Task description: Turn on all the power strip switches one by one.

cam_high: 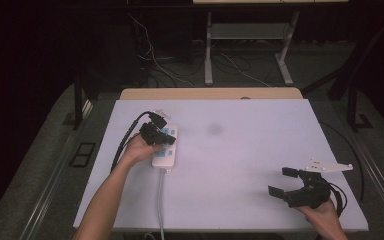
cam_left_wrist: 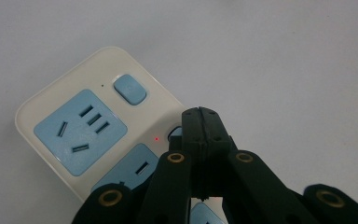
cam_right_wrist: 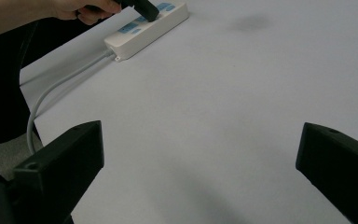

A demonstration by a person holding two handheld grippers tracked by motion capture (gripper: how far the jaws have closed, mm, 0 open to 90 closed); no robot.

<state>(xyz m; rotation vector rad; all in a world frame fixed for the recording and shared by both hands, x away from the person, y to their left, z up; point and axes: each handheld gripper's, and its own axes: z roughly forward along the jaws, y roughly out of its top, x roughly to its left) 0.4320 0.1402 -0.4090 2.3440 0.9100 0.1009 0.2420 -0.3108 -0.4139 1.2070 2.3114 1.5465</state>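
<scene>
Left gripper (cam_left_wrist: 200, 112) on the power strip (cam_high: 165, 146); right gripper (cam_high: 284, 181) idle.

I see the white strip lying at the table's (cam_high: 240, 150) left side, its grey cord (cam_high: 160, 205) trailing toward the near edge. My left jaws are pressed together, tips down over a blue switch (cam_left_wrist: 173, 133) beside a lit red dot; whether they touch it I cannot tell. A second switch (cam_left_wrist: 129, 88) and socket (cam_left_wrist: 80, 130) lie clear. My right jaws stand wide, holding nothing, well apart from the strip, bare tabletop between.
</scene>
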